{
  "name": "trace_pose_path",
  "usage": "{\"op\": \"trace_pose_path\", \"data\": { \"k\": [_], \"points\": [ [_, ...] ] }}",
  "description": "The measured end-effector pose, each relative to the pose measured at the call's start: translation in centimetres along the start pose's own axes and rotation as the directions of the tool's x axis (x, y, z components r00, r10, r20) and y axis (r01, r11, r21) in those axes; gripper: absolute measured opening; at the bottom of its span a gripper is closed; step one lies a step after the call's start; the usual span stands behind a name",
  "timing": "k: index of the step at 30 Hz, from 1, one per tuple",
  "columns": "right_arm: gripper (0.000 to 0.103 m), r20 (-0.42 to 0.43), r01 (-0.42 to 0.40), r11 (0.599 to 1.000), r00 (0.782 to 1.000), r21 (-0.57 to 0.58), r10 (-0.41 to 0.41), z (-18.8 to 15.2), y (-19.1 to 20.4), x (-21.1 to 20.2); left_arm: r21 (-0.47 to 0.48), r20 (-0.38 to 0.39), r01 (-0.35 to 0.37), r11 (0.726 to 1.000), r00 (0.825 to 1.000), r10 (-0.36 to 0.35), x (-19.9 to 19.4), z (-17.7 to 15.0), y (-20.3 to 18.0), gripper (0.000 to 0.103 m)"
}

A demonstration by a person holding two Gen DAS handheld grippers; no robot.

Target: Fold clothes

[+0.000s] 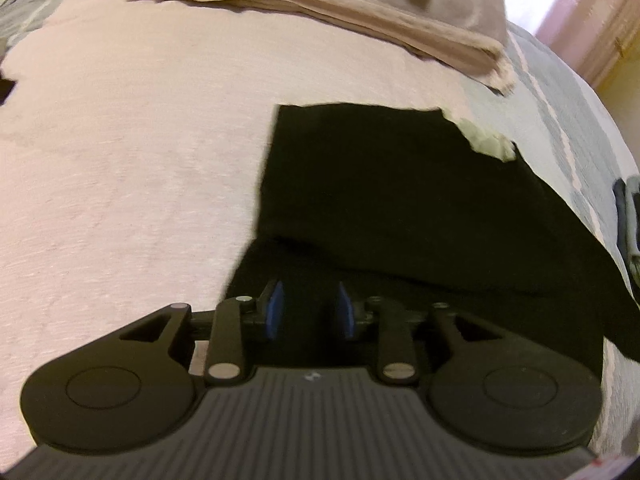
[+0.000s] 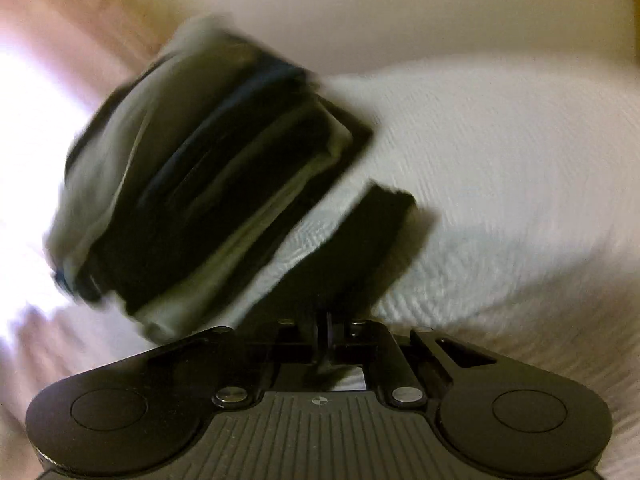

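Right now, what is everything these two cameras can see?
Black garment: one, black, partly folded, on the pink bedspread, just ahead of the left tool.
Pink bedspread: one, pale pink, covering the bed.
Folded beige cloth: one, beige, far side of the bed.
Stack of folded clothes: one stack, black and pale grey layers, blurred, left in the right wrist view.
White textured cloth: one, white, beside the stack.
Black cloth piece: one, black, rising from the right tool.
Left tool: one, black with blue pads, open.
Right tool: one, black, shut on the black cloth piece.
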State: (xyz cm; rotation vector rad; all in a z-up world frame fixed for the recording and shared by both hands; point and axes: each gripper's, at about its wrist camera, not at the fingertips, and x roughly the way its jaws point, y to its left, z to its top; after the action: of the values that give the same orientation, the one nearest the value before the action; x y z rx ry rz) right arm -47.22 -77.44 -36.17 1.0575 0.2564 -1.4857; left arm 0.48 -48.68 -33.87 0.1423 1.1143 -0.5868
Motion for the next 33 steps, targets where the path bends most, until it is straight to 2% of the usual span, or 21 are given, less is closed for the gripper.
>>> {"op": "trace_pose_path", "data": {
  "k": [1,3,5,7,9,10,11,13,14,15,16,17,18,19,20,22,24,27,29,31,33],
  "points": [
    [0.001,0.037,0.063,0.99,0.998,-0.127,-0.058,-0.6,2.5,-0.8,-0.013,0.002,-0.006,1.0,1.0,0.006,-0.3,0.0,0.7,0.025],
    [0.001,0.156,0.149,0.895,0.984,-0.421,-0.091,-3.0,8.7,-3.2,-0.041,0.009,-0.018,0.999,1.0,0.018,-0.8,0.0,2.4,0.025],
    [0.001,0.234,0.142,0.774,0.972,-0.617,0.008,-6.4,14.9,-5.9,-0.069,0.01,-0.028,0.997,1.0,0.028,-1.2,-0.2,4.3,0.025],
    [0.001,0.234,0.076,0.703,0.963,-0.707,0.132,-9.2,20.2,-8.0,-0.103,0.008,-0.034,0.994,0.999,0.035,-1.6,-0.5,6.1,0.025],
    [0.001,0.186,-0.043,0.637,0.939,-0.77,0.288,-13.1,25.8,-10.6,-0.136,0.007,-0.038,0.99,0.999,0.039,-2.1,-0.9,7.9,0.025],
    [0.001,0.159,-0.09,0.581,0.918,-0.809,0.363,-15.4,28.0,-12.2,-0.151,0.008,-0.039,0.988,0.999,0.041,-2.3,-1.1,8.7,0.025],
    [0.001,0.11,-0.148,0.495,0.884,-0.856,0.455,-18.5,30.4,-13.7,-0.166,0.007,-0.041,0.985,0.999,0.043,-2.5,-1.3,9.6,0.025],
    [0.001,-0.016,-0.257,0.34,0.818,-0.904,0.575,-23.7,33.2,-16.3,-0.19,0.005,-0.044,0.981,0.999,0.046,-2.8,-1.7,11.0,0.025],
    [0.001,-0.105,-0.319,0.246,0.779,-0.915,0.618,-27.1,34.3,-17.7,-0.203,0.002,-0.044,0.978,0.999,0.046,-2.9,-1.9,11.6,0.025],
    [0.002,-0.186,-0.362,0.166,0.759,-0.918,0.624,-30.0,34.8,-18.2,-0.214,-0.001,-0.042,0.976,0.999,0.043,-2.9,-2.1,12.2,0.025],
    [0.004,-0.262,-0.387,0.091,0.761,-0.918,0.594,-33.0,35.4,-18.3,-0.222,-0.002,-0.04,0.974,0.999,0.041,-3.0,-2.4,12.6,0.025],
    [0.021,-0.33,-0.403,0.026,0.784,-0.915,0.526,-36.1,35.9,-17.5,-0.23,-0.005,-0.037,0.973,0.999,0.036,-2.9,-2.5,12.9,0.025],
    [0.036,-0.392,-0.432,-0.01,0.808,-0.902,0.44,-38.5,36.1,-16.4,-0.235,-0.01,-0.029,0.972,1.0,0.027,-2.8,-2.7,13.1,0.025],
    [0.037,-0.447,-0.473,-0.021,0.817,-0.881,0.364,-40.2,36.0,-15.2,-0.237,-0.013,-0.018,0.971,1.0,0.015,-2.8,-2.9,13.2,0.025],
    [0.037,-0.485,-0.505,-0.012,0.822,-0.863,0.298,-41.4,35.6,-13.9,-0.236,-0.013,-0.005,0.972,1.0,0.002,-2.7,-2.9,13.1,0.025],
    [0.037,-0.474,-0.487,-0.013,0.844,-0.873,0.252,-41.5,34.2,-12.8,-0.223,-0.004,0.026,0.974,1.0,-0.027,-2.7,-2.8,12.5,0.025],
    [0.038,-0.453,-0.464,-0.01,0.858,-0.886,0.243,-39.9,33.2,-11.9,-0.203,0.0,0.074,0.976,0.997,-0.076,-2.3,-2.4,11.6,0.025],
    [0.038,-0.403,-0.422,0.053,0.89,-0.905,0.211,-36.5,31.4,-11.0,-0.174,0.0,0.167,0.97,0.985,-0.17,-1.1,-1.4,9.4,0.025],
    [0.038,-0.335,-0.354,0.106,0.928,-0.929,0.163,-33.6,30.3,-9.3,-0.171,0.007,0.211,0.962,0.977,-0.213,-0.1,-0.4,7.8,0.025],
    [0.038,-0.281,-0.295,0.149,0.953,-0.944,0.11,-31.4,28.5,-8.3,-0.152,0.031,0.229,0.961,0.973,-0.227,1.1,0.9,6.4,0.025],
    [0.038,-0.227,-0.234,0.204,0.972,-0.951,0.055,-29.4,26.9,-7.5,-0.126,0.04,0.196,0.972,0.98,-0.193,2.7,2.2,5.3,0.025]
  ]
}}
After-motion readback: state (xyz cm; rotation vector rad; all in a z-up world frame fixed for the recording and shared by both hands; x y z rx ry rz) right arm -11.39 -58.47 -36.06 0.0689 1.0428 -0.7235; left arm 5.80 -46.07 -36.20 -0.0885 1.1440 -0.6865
